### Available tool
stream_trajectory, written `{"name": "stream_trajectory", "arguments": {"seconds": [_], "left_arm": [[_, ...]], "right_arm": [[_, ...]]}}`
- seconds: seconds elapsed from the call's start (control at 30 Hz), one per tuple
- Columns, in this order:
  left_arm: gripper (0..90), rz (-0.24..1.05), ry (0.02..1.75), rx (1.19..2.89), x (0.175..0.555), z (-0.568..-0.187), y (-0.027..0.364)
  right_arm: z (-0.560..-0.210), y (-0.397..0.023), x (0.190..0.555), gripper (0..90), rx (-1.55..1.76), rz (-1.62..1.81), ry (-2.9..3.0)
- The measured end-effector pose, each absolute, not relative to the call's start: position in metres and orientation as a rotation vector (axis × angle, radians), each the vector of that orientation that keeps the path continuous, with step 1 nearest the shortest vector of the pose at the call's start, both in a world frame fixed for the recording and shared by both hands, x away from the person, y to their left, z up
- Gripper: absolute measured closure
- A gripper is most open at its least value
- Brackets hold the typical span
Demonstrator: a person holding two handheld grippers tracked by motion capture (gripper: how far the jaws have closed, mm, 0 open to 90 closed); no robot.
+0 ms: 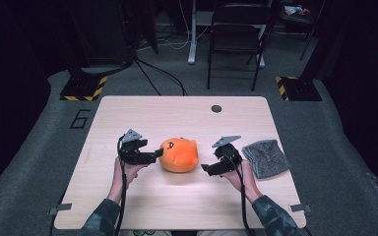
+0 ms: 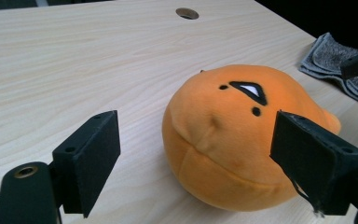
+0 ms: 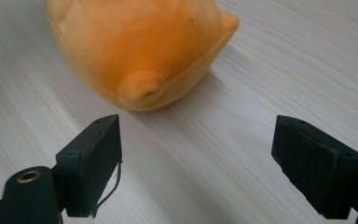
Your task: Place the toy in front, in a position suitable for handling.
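Orange round plush toy (image 1: pixel 178 155) sits mid-table on the pale wooden table (image 1: pixel 177 113), held by neither tool; left gripper (image 1: pixel 156 154) gapes beside its left side, right gripper (image 1: pixel 205 168) gapes nearer, to its right; grey knitted cloth (image 1: pixel 266 156) lies far right, so grasping remains undone

grey cloth (image 1: pixel 266 157) on wooden table (image 1: pixel 177 113), black chair (image 1: pixel 236 34) behind

A round orange plush (image 1: pixel 178 155) with a small stitched face lies mid-worktop (image 1: pixel 187 115), resting flat, its face turned upward.
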State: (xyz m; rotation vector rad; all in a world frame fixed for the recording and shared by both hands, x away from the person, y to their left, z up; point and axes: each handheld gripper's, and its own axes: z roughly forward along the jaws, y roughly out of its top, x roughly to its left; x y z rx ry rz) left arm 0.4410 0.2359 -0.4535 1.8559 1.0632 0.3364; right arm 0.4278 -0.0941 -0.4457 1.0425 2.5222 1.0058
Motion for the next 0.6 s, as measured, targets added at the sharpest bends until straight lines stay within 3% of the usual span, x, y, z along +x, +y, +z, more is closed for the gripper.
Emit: {"name": "stream_trajectory", "arguments": {"seconds": [0.27, 0.43, 0.47, 0.6], "left_arm": [[18.0, 0.265, 1.016, 1.9, 0.456, -0.462, 0.231], [32.9, 0.259, 0.985, 1.917, 0.455, -0.464, 0.229], [36.6, 0.236, 0.975, 1.925, 0.455, -0.466, 0.228], [50.8, 0.22, 0.955, 1.934, 0.453, -0.471, 0.223]], "right_arm": [[-0.447, -0.07, 0.432, 15.0, 1.024, 1.03, 2.55], [-0.451, -0.061, 0.436, 19.5, 1.012, 1.032, 2.56], [-0.456, -0.057, 0.438, 27.7, 1.016, 1.024, 2.567], [-0.465, -0.05, 0.442, 39.5, 1.042, 1.021, 2.6]]}}
